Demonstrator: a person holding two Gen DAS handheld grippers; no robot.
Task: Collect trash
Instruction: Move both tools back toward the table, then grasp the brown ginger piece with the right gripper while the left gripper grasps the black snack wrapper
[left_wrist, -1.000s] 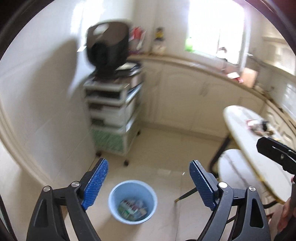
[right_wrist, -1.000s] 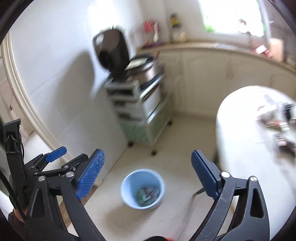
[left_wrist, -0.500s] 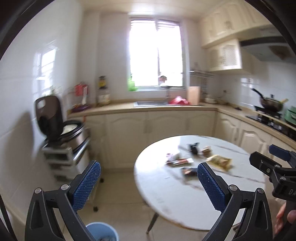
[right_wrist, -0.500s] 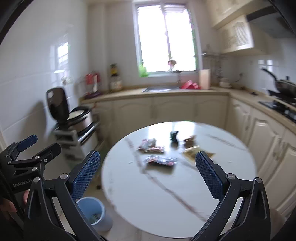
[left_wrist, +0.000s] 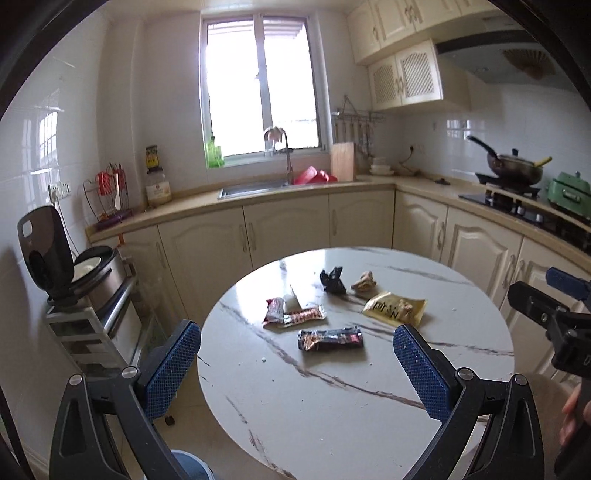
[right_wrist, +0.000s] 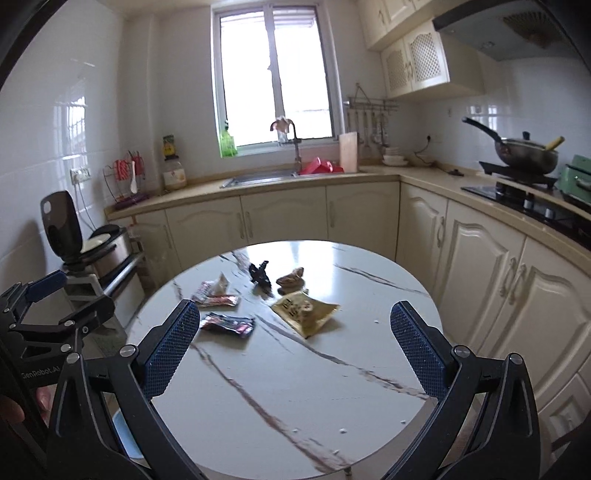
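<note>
Several pieces of trash lie on a round white marble table (left_wrist: 332, 398) (right_wrist: 295, 398): a dark red wrapper (left_wrist: 330, 339) (right_wrist: 228, 324), a yellow snack bag (left_wrist: 394, 309) (right_wrist: 303, 312), a red-and-white wrapper (left_wrist: 293, 313) (right_wrist: 214, 295), a black crumpled piece (left_wrist: 332, 280) (right_wrist: 260, 275) and a brown scrap (left_wrist: 364, 284) (right_wrist: 291, 278). My left gripper (left_wrist: 295, 362) hangs open above the table's near left part, empty. My right gripper (right_wrist: 295, 354) is open and empty too, over the near table. A blue bin (left_wrist: 192, 465) (right_wrist: 123, 432) peeks out below the table's left edge.
A drawer cart with a rice cooker (left_wrist: 74, 269) (right_wrist: 92, 240) stands at the left wall. Cream cabinets, a sink (left_wrist: 255, 188) and a stove with a wok (left_wrist: 513, 168) (right_wrist: 528, 155) line the back and right. A hand (right_wrist: 22, 402) holds the left gripper.
Both views swung up from the blue bin on the floor to the table with the trash. Both grippers stay empty, their jaws a little wider than before.
</note>
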